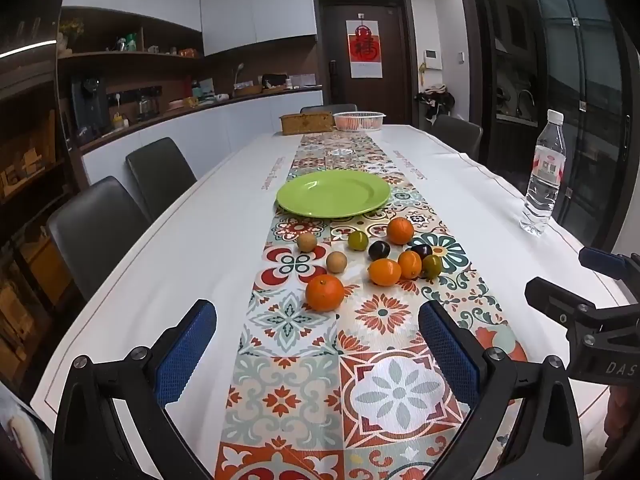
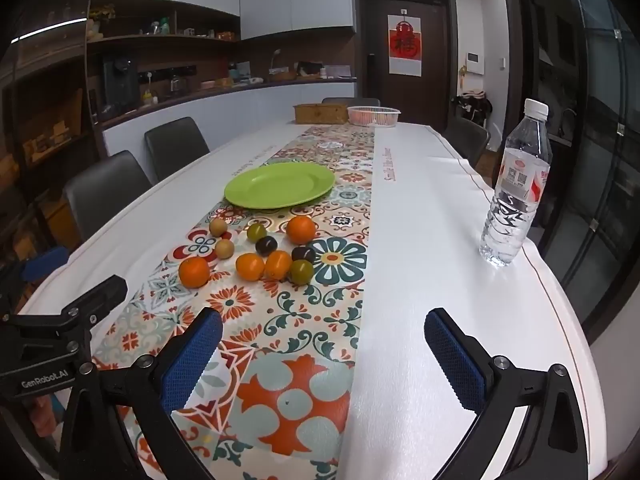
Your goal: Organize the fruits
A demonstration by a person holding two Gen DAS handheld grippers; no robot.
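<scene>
A green plate (image 1: 334,193) lies empty on the patterned table runner (image 1: 328,380); it also shows in the right wrist view (image 2: 279,185). In front of it lie several small fruits: oranges, the nearest one (image 1: 325,292) (image 2: 194,272) at the front left, two tan round fruits (image 1: 307,242), two green ones (image 1: 357,240) and two dark plums (image 1: 379,250). My left gripper (image 1: 318,344) is open and empty above the runner, just short of the nearest orange. My right gripper (image 2: 323,354) is open and empty, over the runner's right edge.
A water bottle (image 1: 545,174) (image 2: 516,188) stands near the table's right edge. A wicker box (image 1: 306,123) and a white basket (image 1: 359,120) sit at the far end. Dark chairs (image 1: 100,232) line the left side. Glass doors are on the right.
</scene>
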